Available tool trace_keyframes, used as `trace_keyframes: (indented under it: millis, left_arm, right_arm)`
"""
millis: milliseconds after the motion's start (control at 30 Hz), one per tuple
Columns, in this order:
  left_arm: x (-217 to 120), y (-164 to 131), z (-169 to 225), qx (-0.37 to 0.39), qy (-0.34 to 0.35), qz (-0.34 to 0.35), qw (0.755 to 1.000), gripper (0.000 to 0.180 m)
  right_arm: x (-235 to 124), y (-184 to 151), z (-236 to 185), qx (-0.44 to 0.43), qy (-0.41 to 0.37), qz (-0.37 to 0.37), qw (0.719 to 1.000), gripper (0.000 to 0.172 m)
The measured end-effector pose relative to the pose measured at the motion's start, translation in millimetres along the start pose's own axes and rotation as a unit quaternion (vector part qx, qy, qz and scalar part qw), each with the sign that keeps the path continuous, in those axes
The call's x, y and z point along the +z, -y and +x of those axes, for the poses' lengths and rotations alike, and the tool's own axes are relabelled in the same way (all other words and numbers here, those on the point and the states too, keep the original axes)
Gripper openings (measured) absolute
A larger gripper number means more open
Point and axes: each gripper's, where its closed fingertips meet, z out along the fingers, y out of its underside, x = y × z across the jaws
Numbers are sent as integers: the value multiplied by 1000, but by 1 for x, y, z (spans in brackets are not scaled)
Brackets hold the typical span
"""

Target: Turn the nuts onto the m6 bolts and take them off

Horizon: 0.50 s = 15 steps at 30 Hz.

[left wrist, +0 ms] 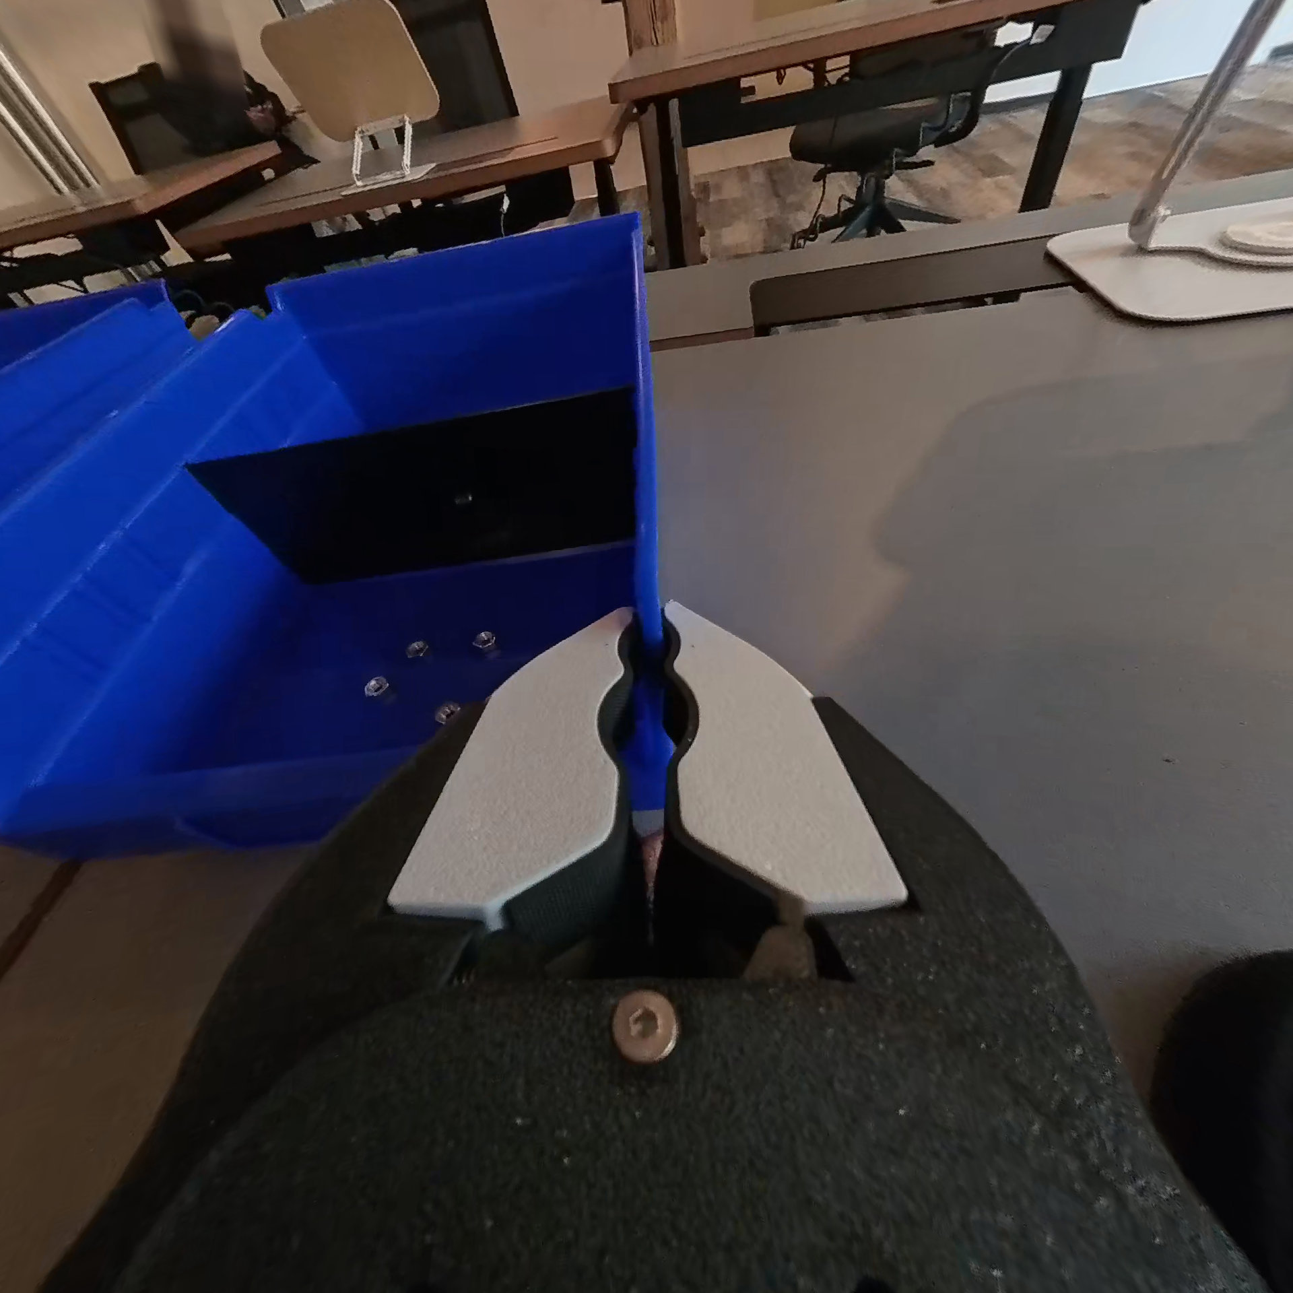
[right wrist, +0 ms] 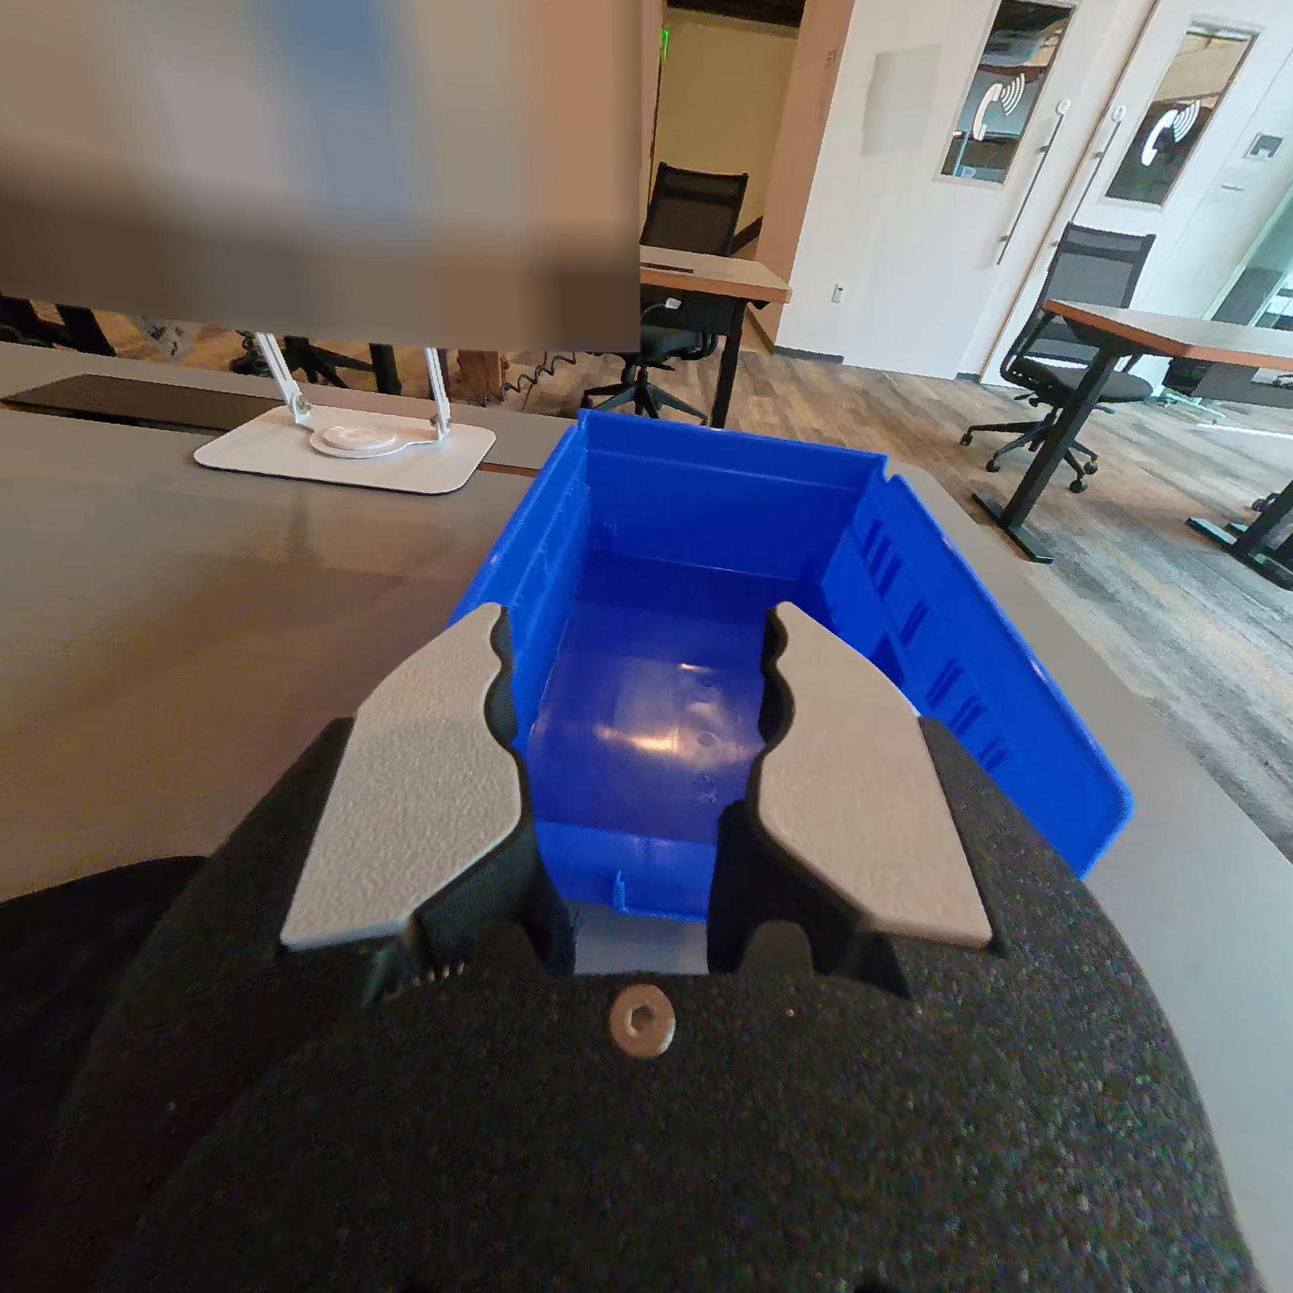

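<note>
In the left wrist view, my left gripper [left wrist: 651,616] is shut on the right side wall [left wrist: 647,490] of a blue bin [left wrist: 455,350] that stands on the grey table. Both pads press on the thin wall near its front end. Several small silver nuts [left wrist: 418,649] lie loose on that bin's floor, left of the fingers. A black divider [left wrist: 434,483] crosses the bin behind them. In the right wrist view, my right gripper [right wrist: 633,616] is open over a second blue bin [right wrist: 944,665]. This bin's floor [right wrist: 651,735] looks bare. Its left wall runs close by my left finger [right wrist: 434,735]. No bolts show.
More blue bins [left wrist: 70,364] stand left of the first one. A white monitor stand base [right wrist: 343,448] sits at the back of the table and also shows in the left wrist view [left wrist: 1189,273]. The table's right edge [right wrist: 1189,804] runs close beside the second bin. The gap from one gripper's tips to the other's is roughly 65 cm.
</note>
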Motion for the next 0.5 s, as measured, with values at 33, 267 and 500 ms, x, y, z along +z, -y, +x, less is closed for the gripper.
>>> trace_keyframes:
  millis: [33,267,500]
  left_arm:
    - [-2,0,2,3,-1,0,1000,2]
    - [-21,-4,16,8,-17,5,1000,2]
    - [-39,-7,31,9,-36,14,999,2]
  right_arm:
    - [0,-1,1,0,0,-1,1000,68]
    - [-3,-5,4,4,0,-3,1000,67]
    - [-4,-5,0,-3,4,-7,1000,67]
